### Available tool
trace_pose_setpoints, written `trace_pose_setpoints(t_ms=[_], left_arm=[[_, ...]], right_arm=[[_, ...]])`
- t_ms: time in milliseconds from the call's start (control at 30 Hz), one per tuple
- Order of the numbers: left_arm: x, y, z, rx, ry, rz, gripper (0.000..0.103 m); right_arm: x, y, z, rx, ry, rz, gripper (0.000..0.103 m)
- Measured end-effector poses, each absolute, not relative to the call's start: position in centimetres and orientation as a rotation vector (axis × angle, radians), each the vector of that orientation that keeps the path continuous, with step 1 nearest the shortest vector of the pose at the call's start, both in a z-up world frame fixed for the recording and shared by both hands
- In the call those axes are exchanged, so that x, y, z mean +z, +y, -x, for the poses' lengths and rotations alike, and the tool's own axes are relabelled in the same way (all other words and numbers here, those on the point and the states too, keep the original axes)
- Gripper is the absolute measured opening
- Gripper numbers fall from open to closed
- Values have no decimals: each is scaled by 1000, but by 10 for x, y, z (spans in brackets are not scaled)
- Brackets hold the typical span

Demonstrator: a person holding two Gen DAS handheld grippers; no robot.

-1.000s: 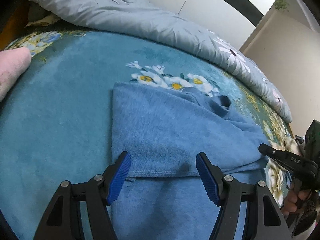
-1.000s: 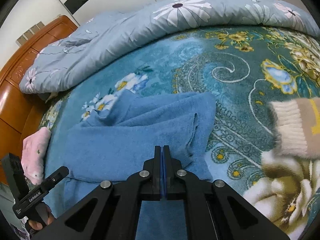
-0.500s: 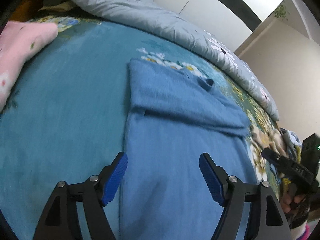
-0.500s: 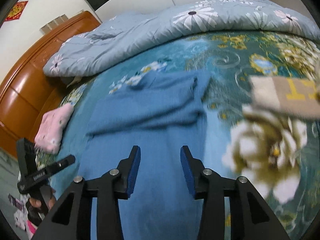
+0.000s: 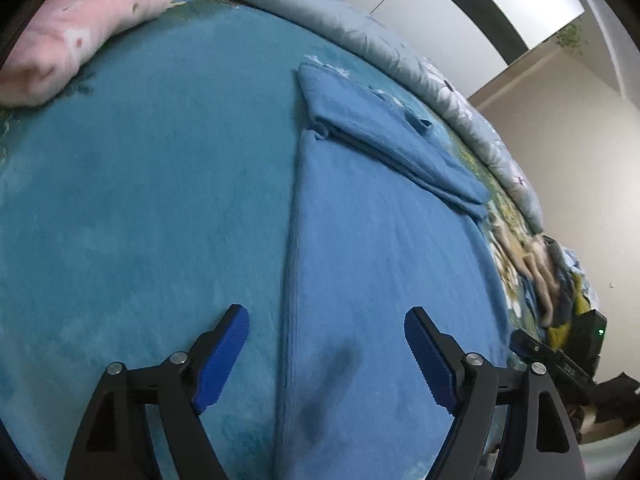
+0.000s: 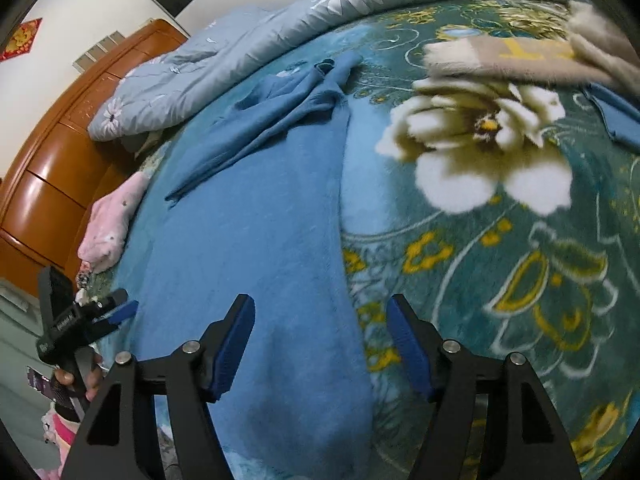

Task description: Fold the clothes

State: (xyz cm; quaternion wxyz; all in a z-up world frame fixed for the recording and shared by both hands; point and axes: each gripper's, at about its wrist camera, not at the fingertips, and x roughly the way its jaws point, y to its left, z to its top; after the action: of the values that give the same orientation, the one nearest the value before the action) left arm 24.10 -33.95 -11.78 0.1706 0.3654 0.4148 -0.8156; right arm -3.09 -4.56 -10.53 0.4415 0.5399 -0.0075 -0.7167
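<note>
Bed: a wide bed under a teal plush blanket with big cream and yellow flowers (image 6: 500, 240) carries everything; it gives a broad, soft surface for laying clothes out flat.
Quilt: a grey-blue quilt with daisy print (image 6: 248, 52) is bunched along the far edge, seemingly pushed back to leave room.
Garment: a long blue fleecy knit garment (image 5: 384, 280) lies flat down the middle of the bed, running from the near edge toward the quilt. Its far end has sleeves or flaps laid over the body in a slanting band (image 5: 384, 136), so it looks partly folded, with the long lower body lying single and smooth.
Other clothes: a folded pink fleece piece (image 5: 76, 28) sits at the far left corner; a beige knit with yellow marks (image 6: 512, 60) lies toward the right edge, well apart.
Left gripper (image 5: 326, 356): blue pads spread wide, holding nothing, hovering over the garment's left side edge near the near edge of the bed.
Right gripper (image 6: 320, 344): likewise spread and empty, straddling the garment's right side edge, likely placed for taking the hem.
</note>
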Motion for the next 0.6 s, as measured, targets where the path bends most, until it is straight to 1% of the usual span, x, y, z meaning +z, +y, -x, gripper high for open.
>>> trace_pose_setpoints(t_ms=[167,333,433,600], left_arm=[[-124,-333,-254,-2347,1259,-1033,83],[-128,-330,-268,-2375,1367,-1006,83],[-127,-321,-269,-2404,1371,-1036,83],[-128,-308,-276,-2441,1422,-1053,82]], right_arm=[[-110,-44,15,-1751,-82,-1321,70],[-116,-41,1,-1698,-183,-1320,70],[-119,-33,0,-1670,-242,-1325,70],[-117,-21,3,-1678,-269,-1338,70]])
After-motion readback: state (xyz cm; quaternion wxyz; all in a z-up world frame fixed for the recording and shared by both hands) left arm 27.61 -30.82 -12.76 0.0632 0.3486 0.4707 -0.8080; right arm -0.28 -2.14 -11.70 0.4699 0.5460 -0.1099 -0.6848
